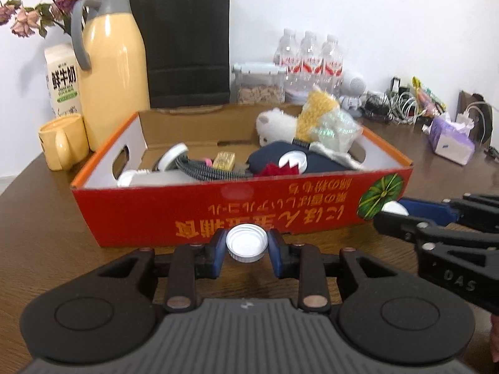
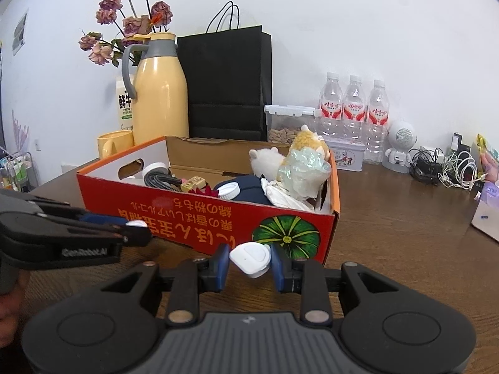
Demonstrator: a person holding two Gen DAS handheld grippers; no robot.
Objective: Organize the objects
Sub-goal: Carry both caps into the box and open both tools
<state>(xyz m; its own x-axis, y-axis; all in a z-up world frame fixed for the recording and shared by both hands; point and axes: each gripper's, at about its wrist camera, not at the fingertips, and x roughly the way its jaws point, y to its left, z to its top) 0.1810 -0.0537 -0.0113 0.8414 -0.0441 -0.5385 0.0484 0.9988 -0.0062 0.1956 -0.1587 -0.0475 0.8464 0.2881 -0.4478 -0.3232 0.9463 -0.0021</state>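
Peeking past the right claw (image 1: pixel 393 215), its white object (image 1: pixel 393 208) stays mostly hidden.

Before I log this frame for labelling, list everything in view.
cardboard box: 1, red, table centre
plush toys: 2, white and tan, in box
thermos jug: 1, yellow, behind box
mug: 1, yellow, beside jug
milk carton: 1, white
paper bag: 1, black
water bottles: 3, clear
bottle cap: 1, white, in left gripper
white plastic piece: 1, in right gripper
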